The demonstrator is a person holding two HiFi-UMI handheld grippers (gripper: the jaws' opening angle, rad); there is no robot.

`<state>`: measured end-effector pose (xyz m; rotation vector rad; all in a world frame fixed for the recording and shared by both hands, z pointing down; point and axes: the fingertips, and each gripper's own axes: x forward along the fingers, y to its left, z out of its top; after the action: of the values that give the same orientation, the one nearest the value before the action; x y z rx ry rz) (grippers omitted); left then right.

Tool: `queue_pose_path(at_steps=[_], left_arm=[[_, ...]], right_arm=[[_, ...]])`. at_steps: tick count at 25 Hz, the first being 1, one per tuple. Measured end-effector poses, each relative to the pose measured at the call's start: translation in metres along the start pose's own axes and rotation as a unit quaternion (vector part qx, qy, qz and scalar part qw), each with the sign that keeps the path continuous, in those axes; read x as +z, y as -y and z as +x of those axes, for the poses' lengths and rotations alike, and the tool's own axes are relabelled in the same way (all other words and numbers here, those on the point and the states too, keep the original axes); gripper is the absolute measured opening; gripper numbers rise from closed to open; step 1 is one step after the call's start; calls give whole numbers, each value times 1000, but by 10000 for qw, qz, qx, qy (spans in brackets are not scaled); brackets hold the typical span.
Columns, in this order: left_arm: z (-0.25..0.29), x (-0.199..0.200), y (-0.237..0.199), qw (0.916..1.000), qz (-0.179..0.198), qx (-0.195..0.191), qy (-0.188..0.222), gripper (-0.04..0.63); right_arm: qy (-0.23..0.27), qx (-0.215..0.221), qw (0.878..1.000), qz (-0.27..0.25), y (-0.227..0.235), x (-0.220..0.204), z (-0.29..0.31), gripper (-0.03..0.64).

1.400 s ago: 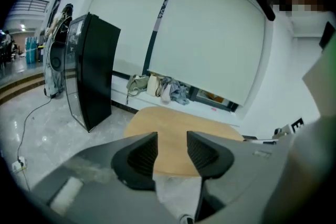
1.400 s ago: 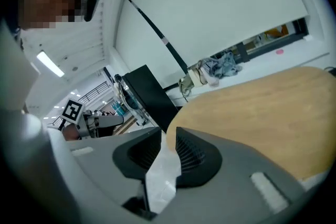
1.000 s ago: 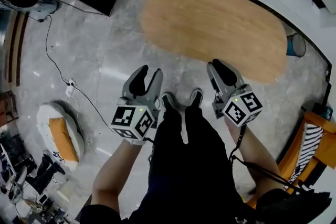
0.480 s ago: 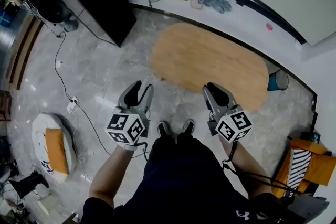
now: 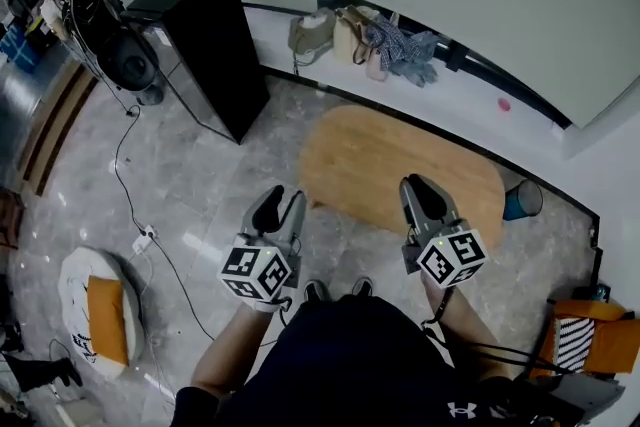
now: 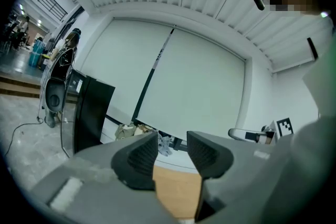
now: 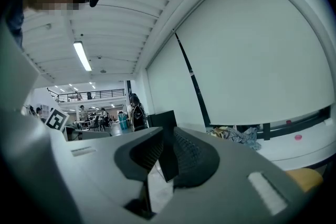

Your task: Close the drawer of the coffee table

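Observation:
The coffee table (image 5: 400, 170) has an oval wooden top and stands on the marble floor in front of me. No drawer shows from above in the head view. My left gripper (image 5: 282, 208) hangs over the floor just left of the table's near end, open with nothing between its fingers. Its own view shows the gap (image 6: 172, 149) with the wooden top (image 6: 176, 191) below it. My right gripper (image 5: 426, 191) hovers above the table's near edge. Its jaws (image 7: 168, 147) have just been closing and stand a narrow gap apart, empty. Both point level towards the far wall.
A black cabinet (image 5: 205, 45) and a speaker stand (image 5: 110, 45) are at the back left. Bags and clothes (image 5: 370, 40) lie on the ledge behind the table. A cable with a power strip (image 5: 145, 240) crosses the floor at left, near a white-and-orange cushion (image 5: 95, 300). A blue bin (image 5: 520, 200) and an orange chair (image 5: 590, 335) stand at right.
Both grippers have risen and tipped up to level. The table now looks smaller and farther off, and the wall, ledge and cabinet have come into view.

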<state>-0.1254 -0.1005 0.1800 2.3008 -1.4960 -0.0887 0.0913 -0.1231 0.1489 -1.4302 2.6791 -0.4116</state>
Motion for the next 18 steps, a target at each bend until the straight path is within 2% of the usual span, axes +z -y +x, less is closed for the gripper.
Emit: queue_pose_path(at_steps=[5,11,15,18], left_arm=[[-1,37,9,9987,347,-187,337,181],[-1,84,19,9913,1109,-254,655,161],[2,90,24,9860,1469,-312,720,89],[-2,84,17,9872,1388,-358,702,8]], right_arm=[[349,-32,9993,-148,-11,28,7,49],[629,-37,9968,-497,-28,58,16,41],[748,-28,9939,-814,-41,66,22,31],[738,-86,9915,-1073,-54,62,23,6]])
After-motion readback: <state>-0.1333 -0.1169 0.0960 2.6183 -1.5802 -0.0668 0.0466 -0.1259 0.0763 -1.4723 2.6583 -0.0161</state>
